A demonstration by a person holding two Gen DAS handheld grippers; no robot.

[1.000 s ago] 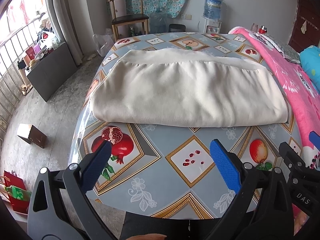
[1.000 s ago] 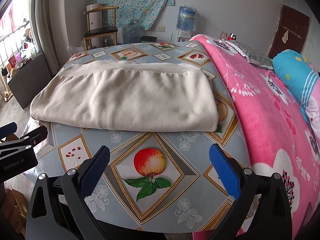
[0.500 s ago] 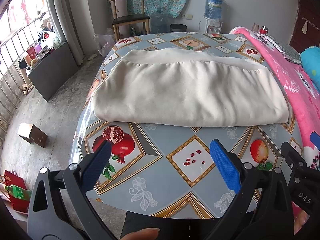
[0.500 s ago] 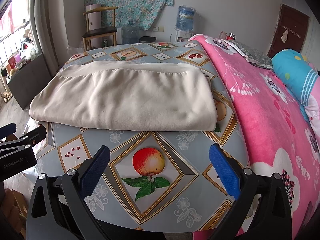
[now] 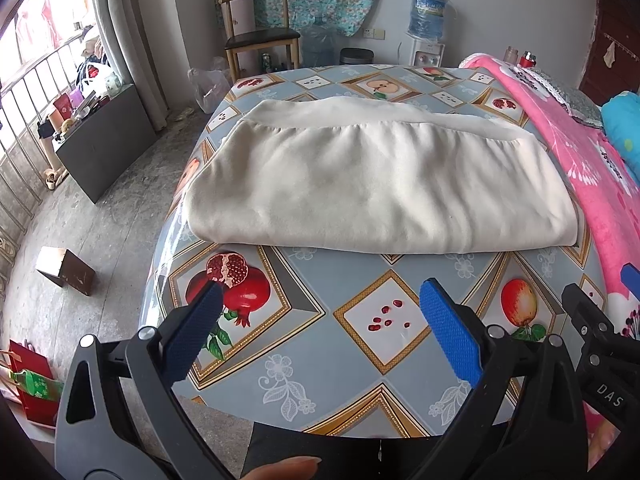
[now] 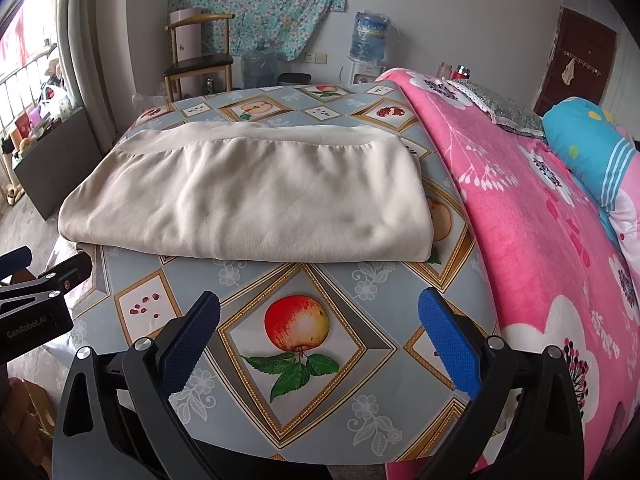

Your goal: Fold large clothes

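Left wrist view: left gripper (image 5: 320, 322), jaws wide apart, empty, hovering over the table (image 5: 360, 364) short of the garment (image 5: 372, 184). Garment: cream, folded to a thick slab mid-table; judged soft, limp, fairly heavy, likely to slump. Best hold: near corners of the folded edge. Water jug (image 5: 429, 14) on its dispenser, level unclear. Right wrist view: right gripper (image 6: 318, 326), jaws apart, empty; garment (image 6: 248, 196) ahead, bedding (image 6: 540, 240) just beside.
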